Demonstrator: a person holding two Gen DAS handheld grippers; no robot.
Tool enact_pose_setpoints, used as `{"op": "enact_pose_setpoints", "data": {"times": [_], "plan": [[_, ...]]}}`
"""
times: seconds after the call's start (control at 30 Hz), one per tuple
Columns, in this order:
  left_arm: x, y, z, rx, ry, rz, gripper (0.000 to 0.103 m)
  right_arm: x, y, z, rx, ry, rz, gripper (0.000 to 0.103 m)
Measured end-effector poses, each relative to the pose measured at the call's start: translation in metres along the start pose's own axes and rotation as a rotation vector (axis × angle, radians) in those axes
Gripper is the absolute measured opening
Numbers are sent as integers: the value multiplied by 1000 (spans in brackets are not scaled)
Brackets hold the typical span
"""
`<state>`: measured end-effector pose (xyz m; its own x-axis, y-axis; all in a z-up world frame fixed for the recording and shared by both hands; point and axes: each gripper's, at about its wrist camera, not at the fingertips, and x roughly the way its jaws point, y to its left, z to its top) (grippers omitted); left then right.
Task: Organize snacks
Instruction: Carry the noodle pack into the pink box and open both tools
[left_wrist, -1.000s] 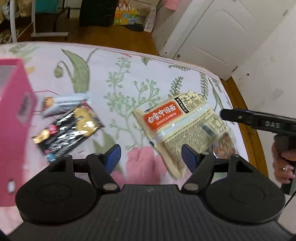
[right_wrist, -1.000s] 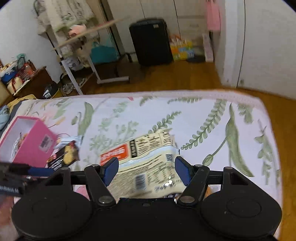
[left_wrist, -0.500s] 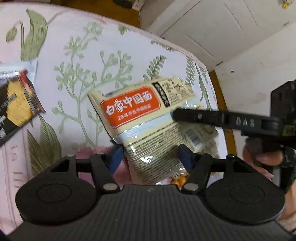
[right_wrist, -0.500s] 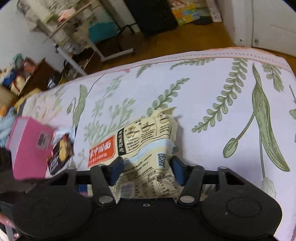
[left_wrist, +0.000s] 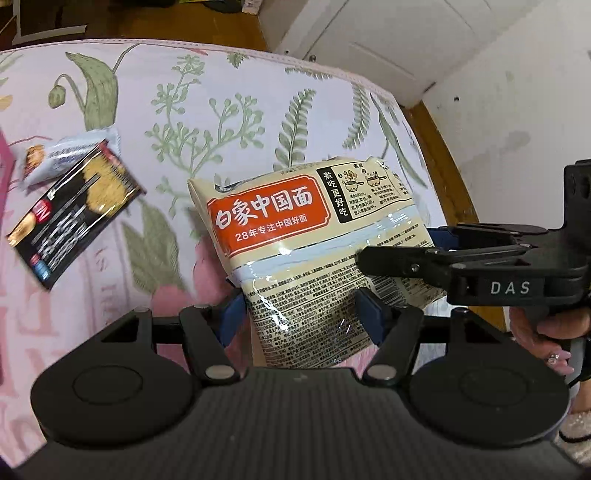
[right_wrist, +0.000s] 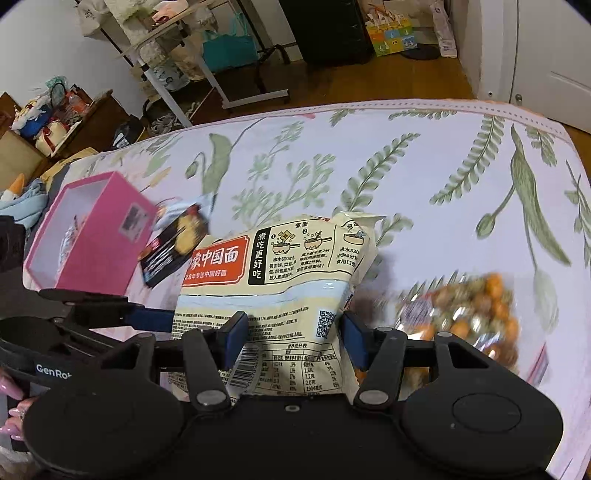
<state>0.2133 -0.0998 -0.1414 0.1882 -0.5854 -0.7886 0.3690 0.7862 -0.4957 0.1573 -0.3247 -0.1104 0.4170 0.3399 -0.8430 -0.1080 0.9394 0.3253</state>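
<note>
- our left gripper (left_wrist: 301, 317) has its fingers (left_wrist: 232, 321) pinching the noodle pack's (left_wrist: 314, 251) near end
- pack's lifted off the floral bed (left_wrist: 221, 110)
- our right gripper (right_wrist: 293, 338) clamps its right edge, fingers (right_wrist: 236, 332) snug on the wrapper

Four snack packets: noodle pack (left_wrist: 310, 236), black packet (left_wrist: 74, 218), white packet (left_wrist: 70, 155), nut bag (right_wrist: 465, 314); one pink box (right_wrist: 88, 240).

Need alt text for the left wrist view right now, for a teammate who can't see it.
Left claw straddles the near end of a cream instant noodle packet on a floral bedsheet, while the right claw reaches across it from the right. A black snack packet lies to the left.
</note>
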Motion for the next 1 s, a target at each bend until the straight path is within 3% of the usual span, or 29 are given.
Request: {"op": "enact_pose_setpoints", "data": {"times": [0.6, 0.73, 1.0], "plan": [[-107, 4, -61, 72, -38, 57, 64, -38, 101, -43, -112, 22, 34, 69], [-139, 17, -72, 90, -47, 108, 64, -38, 141, -38, -185, 5, 55, 69], [-211, 67, -84, 44, -176, 202, 64, -27, 217, -6, -302, -22, 154, 69]]}}
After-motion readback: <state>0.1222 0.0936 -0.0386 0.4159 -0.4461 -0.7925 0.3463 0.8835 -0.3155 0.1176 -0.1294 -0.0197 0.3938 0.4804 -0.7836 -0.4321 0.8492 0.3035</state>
